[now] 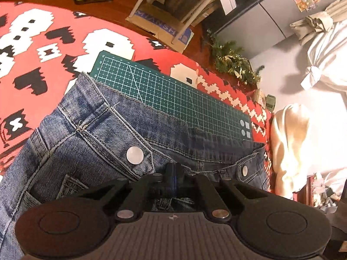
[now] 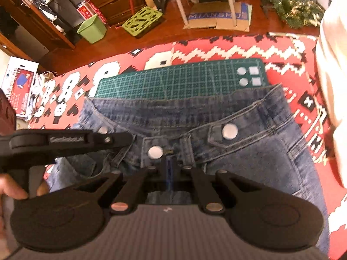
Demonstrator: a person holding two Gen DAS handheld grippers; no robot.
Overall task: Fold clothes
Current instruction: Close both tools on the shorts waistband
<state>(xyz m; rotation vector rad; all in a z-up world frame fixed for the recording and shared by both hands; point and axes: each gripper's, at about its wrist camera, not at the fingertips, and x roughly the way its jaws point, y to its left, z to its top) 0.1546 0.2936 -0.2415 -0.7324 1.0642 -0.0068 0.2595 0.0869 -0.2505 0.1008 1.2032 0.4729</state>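
Nearest each camera, the left gripper and the right gripper have their fingers pressed together, each apparently pinching the waistband region of the jeans, the right one just below the fly's metal button. The denim is thick, coarsely woven and double-stitched, so I judge it heavy and floppy but not slippery, best held at the stiff waistband. Beyond, the waistband overlaps the near edge of a smooth gridded green cutting mat lying on the red patterned blanket.
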